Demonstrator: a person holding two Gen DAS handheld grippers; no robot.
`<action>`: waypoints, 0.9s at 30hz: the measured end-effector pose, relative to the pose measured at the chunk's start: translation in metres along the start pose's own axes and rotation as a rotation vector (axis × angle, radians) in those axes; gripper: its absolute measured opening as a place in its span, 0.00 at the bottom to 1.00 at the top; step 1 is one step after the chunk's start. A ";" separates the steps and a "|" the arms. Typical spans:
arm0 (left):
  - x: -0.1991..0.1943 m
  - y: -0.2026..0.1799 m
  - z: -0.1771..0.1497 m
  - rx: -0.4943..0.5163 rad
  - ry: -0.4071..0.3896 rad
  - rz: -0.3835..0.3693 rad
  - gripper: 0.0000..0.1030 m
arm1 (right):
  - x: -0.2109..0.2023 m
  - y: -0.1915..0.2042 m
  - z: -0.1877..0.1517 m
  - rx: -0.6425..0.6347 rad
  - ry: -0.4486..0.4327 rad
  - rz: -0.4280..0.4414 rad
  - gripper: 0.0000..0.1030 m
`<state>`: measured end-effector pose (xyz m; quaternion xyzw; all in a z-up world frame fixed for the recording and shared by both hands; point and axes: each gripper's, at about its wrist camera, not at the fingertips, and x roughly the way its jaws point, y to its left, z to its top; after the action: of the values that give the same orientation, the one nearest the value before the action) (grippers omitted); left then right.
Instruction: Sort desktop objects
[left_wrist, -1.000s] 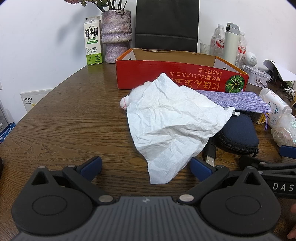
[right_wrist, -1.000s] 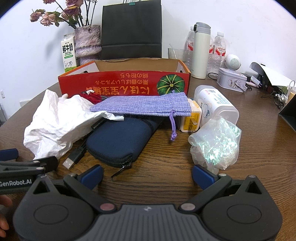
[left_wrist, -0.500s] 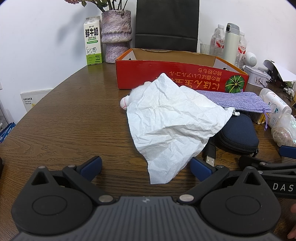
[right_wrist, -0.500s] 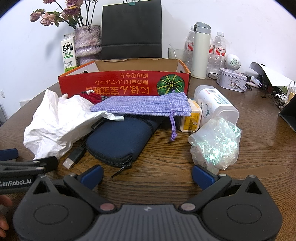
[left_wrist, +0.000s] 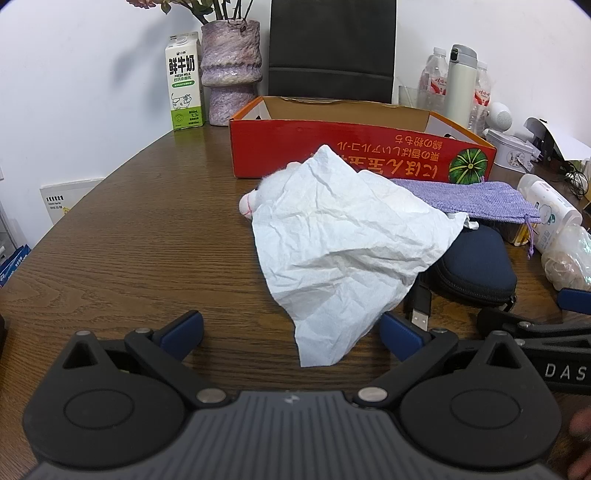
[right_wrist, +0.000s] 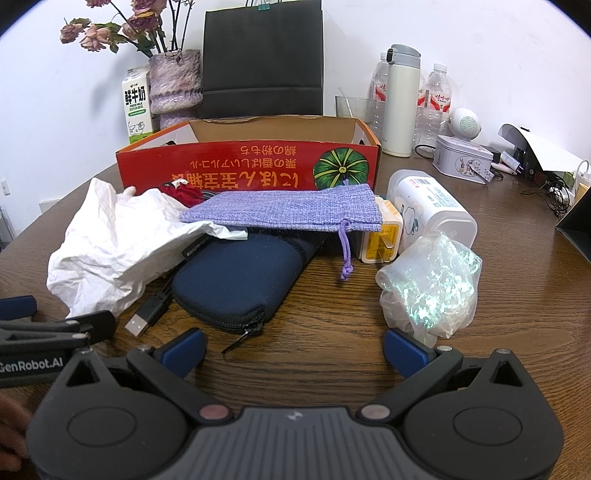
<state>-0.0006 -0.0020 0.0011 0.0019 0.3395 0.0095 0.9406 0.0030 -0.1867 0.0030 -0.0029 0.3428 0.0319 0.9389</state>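
Observation:
A crumpled white tissue (left_wrist: 343, 251) (right_wrist: 114, 240) lies before the open red cardboard box (left_wrist: 351, 147) (right_wrist: 247, 166), half covering a white plush toy (left_wrist: 248, 202). Beside it are a purple drawstring pouch (right_wrist: 288, 210), a navy zip case (right_wrist: 240, 277), a USB plug (right_wrist: 138, 325), a yellow charger (right_wrist: 380, 240), a white bottle (right_wrist: 432, 210) and an iridescent plastic bag (right_wrist: 432, 288). My left gripper (left_wrist: 291, 328) is open just short of the tissue's near corner. My right gripper (right_wrist: 293, 345) is open in front of the navy case and plastic bag. Neither holds anything.
Behind the box stand a milk carton (left_wrist: 183, 96), a purple vase (left_wrist: 231, 70), a black paper bag (right_wrist: 263, 59), a thermos (right_wrist: 400, 99) and water bottles (right_wrist: 437, 99). A tin (right_wrist: 463, 157) and cables (right_wrist: 557, 192) sit at the right. Bare wooden table (left_wrist: 129, 240) lies to the left.

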 end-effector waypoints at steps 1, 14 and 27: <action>0.001 0.000 0.000 0.000 0.000 0.000 1.00 | 0.000 0.000 0.000 -0.001 0.000 -0.001 1.00; -0.052 0.015 -0.010 0.018 -0.187 -0.125 1.00 | -0.065 -0.047 -0.019 0.083 -0.096 0.206 1.00; -0.030 0.003 0.022 -0.036 -0.157 -0.232 0.05 | -0.029 -0.080 0.008 0.102 -0.128 0.063 0.33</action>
<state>-0.0103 0.0010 0.0372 -0.0536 0.2624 -0.0932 0.9589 -0.0091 -0.2680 0.0268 0.0575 0.2831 0.0441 0.9563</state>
